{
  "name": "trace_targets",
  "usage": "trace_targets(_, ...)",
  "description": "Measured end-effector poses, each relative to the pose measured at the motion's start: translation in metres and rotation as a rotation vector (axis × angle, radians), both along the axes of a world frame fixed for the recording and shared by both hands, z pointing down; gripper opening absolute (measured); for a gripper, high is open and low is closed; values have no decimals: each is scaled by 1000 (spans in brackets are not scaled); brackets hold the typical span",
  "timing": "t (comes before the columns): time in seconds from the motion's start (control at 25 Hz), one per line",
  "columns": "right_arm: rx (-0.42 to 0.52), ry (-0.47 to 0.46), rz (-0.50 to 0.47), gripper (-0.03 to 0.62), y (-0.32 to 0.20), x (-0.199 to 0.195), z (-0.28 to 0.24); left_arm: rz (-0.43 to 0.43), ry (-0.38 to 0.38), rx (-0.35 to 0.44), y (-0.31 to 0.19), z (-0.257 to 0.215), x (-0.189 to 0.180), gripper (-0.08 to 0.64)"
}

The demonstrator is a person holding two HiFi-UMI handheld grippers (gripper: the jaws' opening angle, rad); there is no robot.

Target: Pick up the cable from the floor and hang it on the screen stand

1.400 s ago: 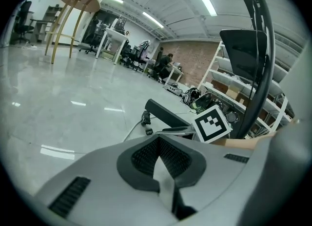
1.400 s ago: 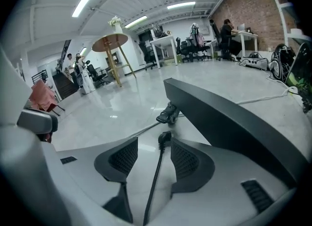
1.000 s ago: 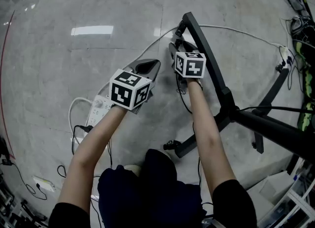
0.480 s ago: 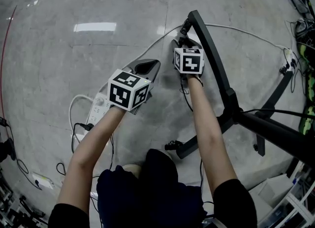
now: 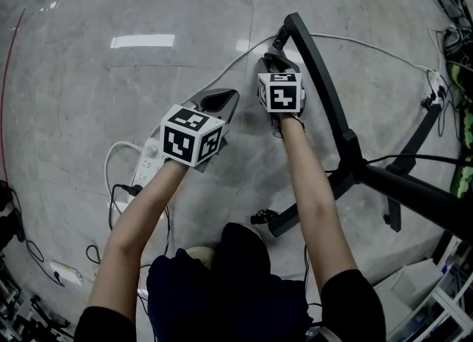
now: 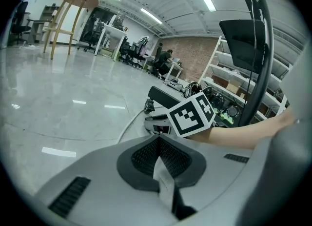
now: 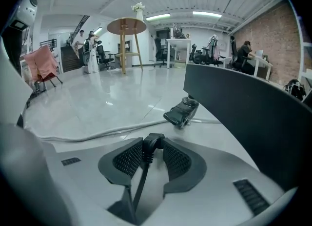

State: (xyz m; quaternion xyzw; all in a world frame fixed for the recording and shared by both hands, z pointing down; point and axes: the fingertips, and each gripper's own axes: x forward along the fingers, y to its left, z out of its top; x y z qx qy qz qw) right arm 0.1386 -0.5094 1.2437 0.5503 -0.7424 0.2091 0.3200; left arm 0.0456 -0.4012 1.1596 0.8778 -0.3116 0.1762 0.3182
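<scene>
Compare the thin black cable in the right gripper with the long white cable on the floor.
The thin black cable is pinched in the right gripper, whose jaws have just been closing on it; the long white cable lies loose on the grey floor. The black one looks thinner than the white. Both are flexible cords.

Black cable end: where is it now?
In the right gripper view's centre, the black cable sits pinched between the right tongs, whose jaws have just been closing, just short of the caster on the screen stand leg at right.
</scene>
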Motion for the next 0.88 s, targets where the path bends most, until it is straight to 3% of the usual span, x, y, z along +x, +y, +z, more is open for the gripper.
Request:
trace_targets(0.6, 80, -34, 7, 144, 11, -19, -40, -16, 13, 2, 1, -10, -11, 0)
trace_targets(0.88, 148, -104, 29, 144, 22, -29, -71, -24, 27, 13, 1, -22, -14, 0)
